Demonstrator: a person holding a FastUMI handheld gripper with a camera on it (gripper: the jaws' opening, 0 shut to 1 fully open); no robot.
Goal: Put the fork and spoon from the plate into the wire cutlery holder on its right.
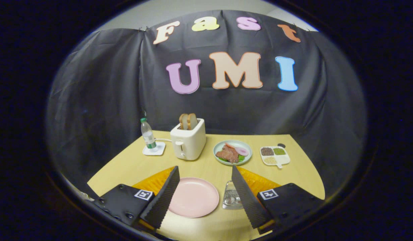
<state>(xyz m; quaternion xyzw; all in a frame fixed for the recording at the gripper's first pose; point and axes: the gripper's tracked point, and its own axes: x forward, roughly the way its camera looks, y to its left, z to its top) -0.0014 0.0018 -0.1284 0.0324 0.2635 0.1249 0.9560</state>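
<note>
A round pink plate (194, 196) lies on the yellow table, low between my two fingers, and its visible face is plain pink. To its right stands the wire cutlery holder (230, 197), partly hidden behind my right finger. Something shiny glints inside it, but I cannot tell what it is. My gripper (204, 167) is open wide and held above the table's near side. The left finger (161, 197) overlaps the plate's left rim and the right finger (248, 197) covers the holder's right side. Nothing is between the fingers.
Beyond the fingers stand a white toaster (188, 143) with two bread slices, a water bottle (148, 134) on a white coaster, a pale green plate of meat (232, 152) and a white divided dish of grains (275, 155). Black cloth walls close in the table behind.
</note>
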